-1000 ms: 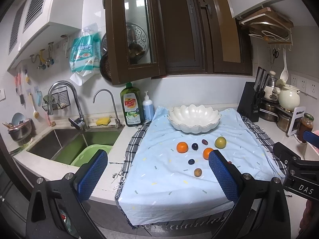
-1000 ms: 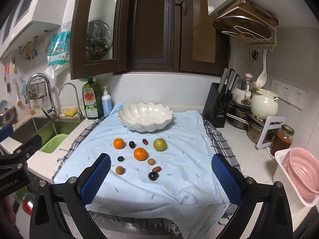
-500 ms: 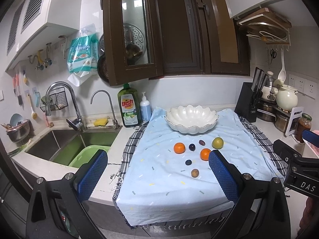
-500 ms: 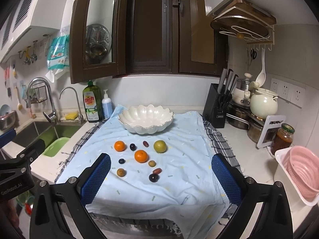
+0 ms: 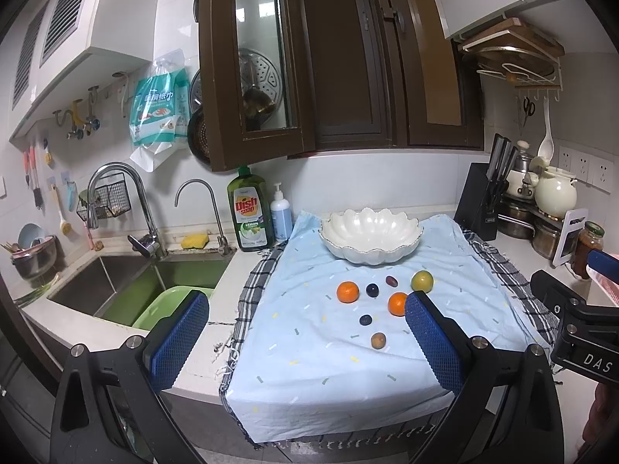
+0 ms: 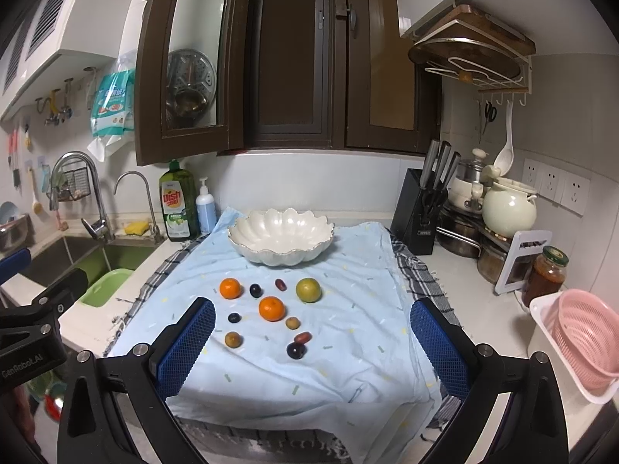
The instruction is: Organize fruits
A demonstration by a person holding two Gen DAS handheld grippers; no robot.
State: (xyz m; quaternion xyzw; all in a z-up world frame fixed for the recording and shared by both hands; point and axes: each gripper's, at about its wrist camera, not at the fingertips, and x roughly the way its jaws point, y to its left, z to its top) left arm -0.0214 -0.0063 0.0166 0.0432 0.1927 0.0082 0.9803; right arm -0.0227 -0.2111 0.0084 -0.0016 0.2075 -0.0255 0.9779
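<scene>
Fruit waits on a kitchen counter as two hand-held grippers hang in front of its near edge, both with jaws spread wide and nothing between them. The left gripper and the right gripper each show blue textured pads, and neither touches anything.

The fruit lies loose on a pale blue cloth with small flecks, spread over a dark checked cloth. At the back of the cloth stands a white scalloped ceramic bowl, empty as far as its visible inside shows. In front of it sit a small orange mandarin, a second, larger-looking mandarin, a round green-yellow citrus, several dark purple grapes and a few small brownish fruits; the nearest pieces are a dark plum-coloured fruit and a reddish oblong one touching it.

All the fruit lies ahead of and below both grippers, between them and the bowl. The nearest pieces sit roughly on the right gripper's centre line, while in the left wrist view that gripper's own right finger hides them, so the right hand looks better placed for a first pick. No piece is in the bowl yet, so the sorting appears not to have begun
</scene>
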